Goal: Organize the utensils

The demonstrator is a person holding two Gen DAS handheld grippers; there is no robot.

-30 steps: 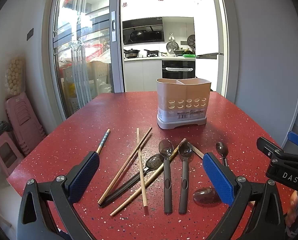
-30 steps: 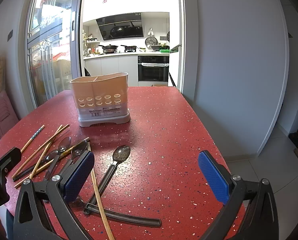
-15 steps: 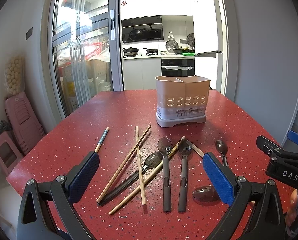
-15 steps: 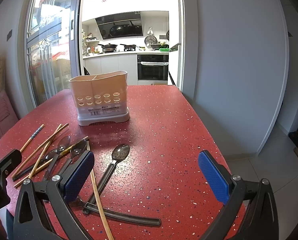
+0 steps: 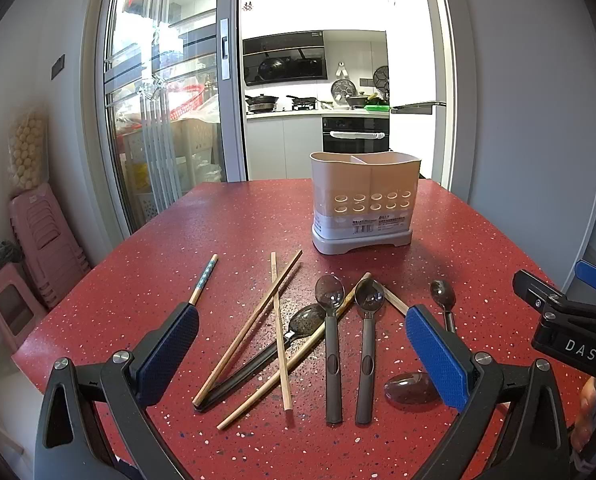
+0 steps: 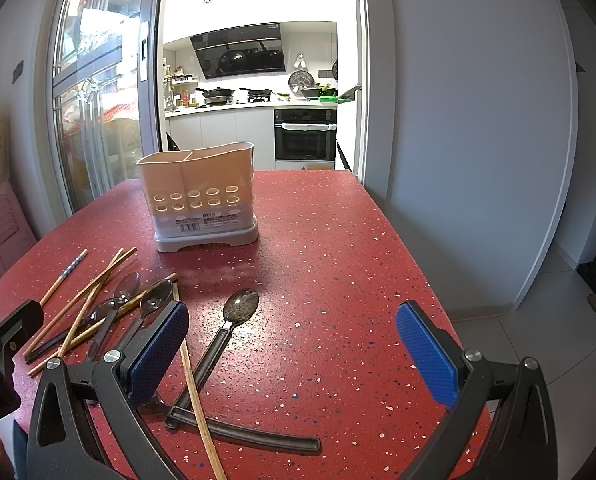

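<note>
A beige two-compartment utensil holder (image 5: 364, 200) (image 6: 202, 196) stands upright on the red speckled table (image 5: 238, 232). In front of it lie several dark spoons (image 5: 332, 332) and wooden chopsticks (image 5: 248, 328), loosely crossed. One chopstick with a blue patterned end (image 5: 204, 278) lies apart at the left. My left gripper (image 5: 302, 356) hovers open over the pile, holding nothing. My right gripper (image 6: 292, 350) is open too, above a lone spoon (image 6: 234, 320), a chopstick (image 6: 196, 392) and a dark handle (image 6: 254, 432) near the table's front edge.
The table's right edge (image 6: 430, 280) drops to a tiled floor beside a grey wall. Pink stools (image 5: 38, 240) stand stacked at the left by a glass sliding door. A kitchen with an oven (image 5: 356, 134) lies beyond the table.
Both views have shifted slightly, so the holder and utensils sit a little lower and nearer; both grippers stay open and no utensil has moved.
</note>
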